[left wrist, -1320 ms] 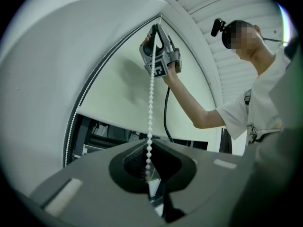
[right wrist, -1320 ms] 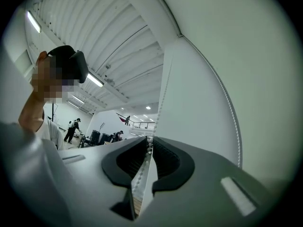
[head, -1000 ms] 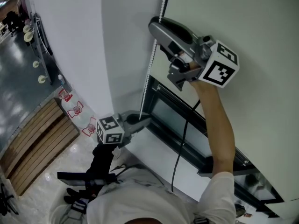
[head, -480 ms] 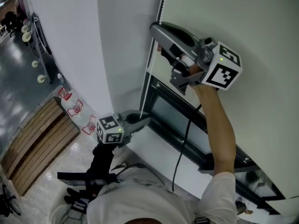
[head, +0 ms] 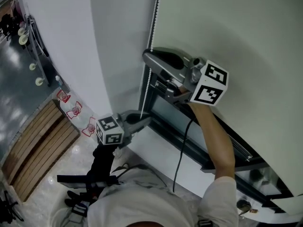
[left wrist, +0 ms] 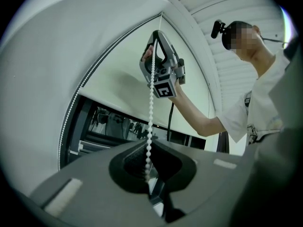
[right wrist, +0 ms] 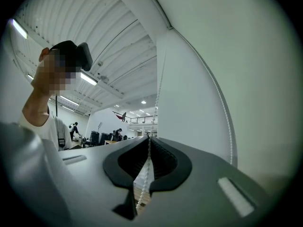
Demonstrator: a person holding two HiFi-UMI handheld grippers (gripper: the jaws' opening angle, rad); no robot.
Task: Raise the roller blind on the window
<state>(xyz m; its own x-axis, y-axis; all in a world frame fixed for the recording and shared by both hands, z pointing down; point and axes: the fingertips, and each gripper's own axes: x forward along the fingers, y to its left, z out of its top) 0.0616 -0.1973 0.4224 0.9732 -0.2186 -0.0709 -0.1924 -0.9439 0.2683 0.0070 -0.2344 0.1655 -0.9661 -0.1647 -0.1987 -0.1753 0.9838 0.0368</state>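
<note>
The pale roller blind (head: 236,37) hangs over the dark-framed window (head: 182,122). Its white bead chain (head: 152,20) runs down the blind's left edge. My right gripper (head: 147,59) is up at the chain; its jaws have just closed, and in the right gripper view they (right wrist: 149,138) pinch the bead chain (right wrist: 158,93). My left gripper (head: 147,120) sits lower, near the sill. In the left gripper view the bead chain (left wrist: 151,108) drops straight from the right hand into the left gripper (left wrist: 147,148), whose jaws look shut on it.
A white wall (head: 71,41) borders the window on the left, with the chain's second strand (left wrist: 71,112) along it. Below lie a white sill (head: 161,150), a slatted wooden bench (head: 38,145) and a glossy floor. A black cable (head: 180,160) hangs from the right gripper.
My right gripper has come down along the chain, from high beside the blind to just above the window frame. The left gripper has stayed where it was.
</note>
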